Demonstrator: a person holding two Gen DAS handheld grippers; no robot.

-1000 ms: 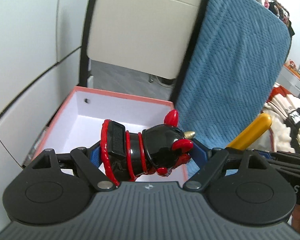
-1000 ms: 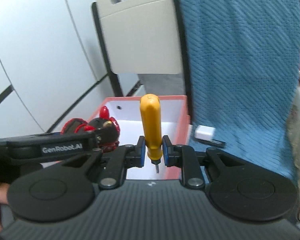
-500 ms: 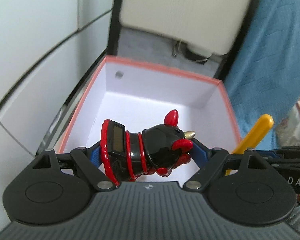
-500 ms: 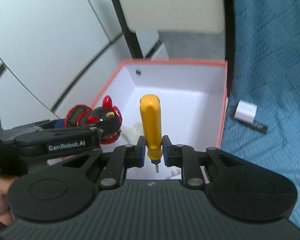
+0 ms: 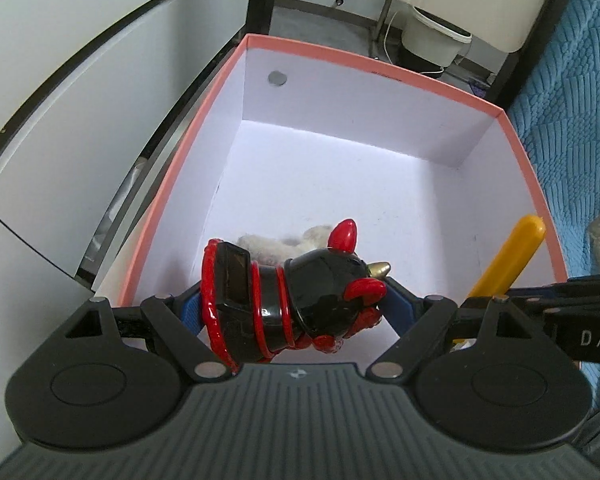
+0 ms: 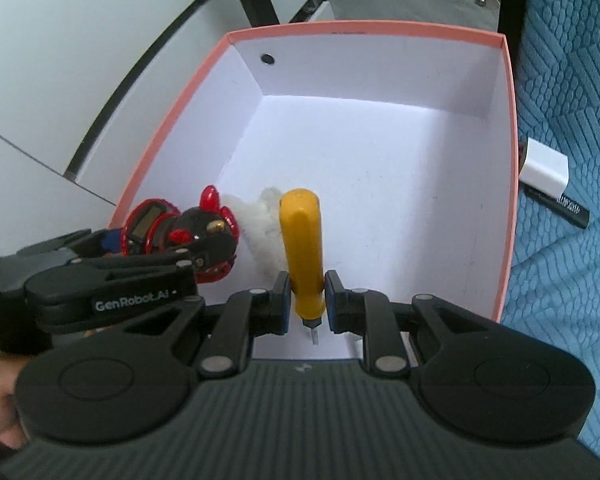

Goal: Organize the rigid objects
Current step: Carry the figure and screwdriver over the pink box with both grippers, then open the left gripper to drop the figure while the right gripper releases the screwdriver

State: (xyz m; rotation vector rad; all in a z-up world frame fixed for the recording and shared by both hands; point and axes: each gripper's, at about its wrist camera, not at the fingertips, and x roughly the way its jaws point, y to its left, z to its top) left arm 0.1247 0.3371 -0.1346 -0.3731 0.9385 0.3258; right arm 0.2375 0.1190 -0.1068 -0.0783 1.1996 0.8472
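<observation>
Yellow screwdriver (image 6: 301, 248), black-red toy (image 5: 292, 300) gripped over box (image 5: 364, 64).

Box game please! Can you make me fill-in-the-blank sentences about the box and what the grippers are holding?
1. The left hand-held gripper holds a black and ____ toy.
2. The right hand-held gripper holds a ____ screwdriver.
3. The box has a ____ rim.
4. A white charger lies on the ____ cloth.

Missing words: red; yellow; pink; blue
</observation>
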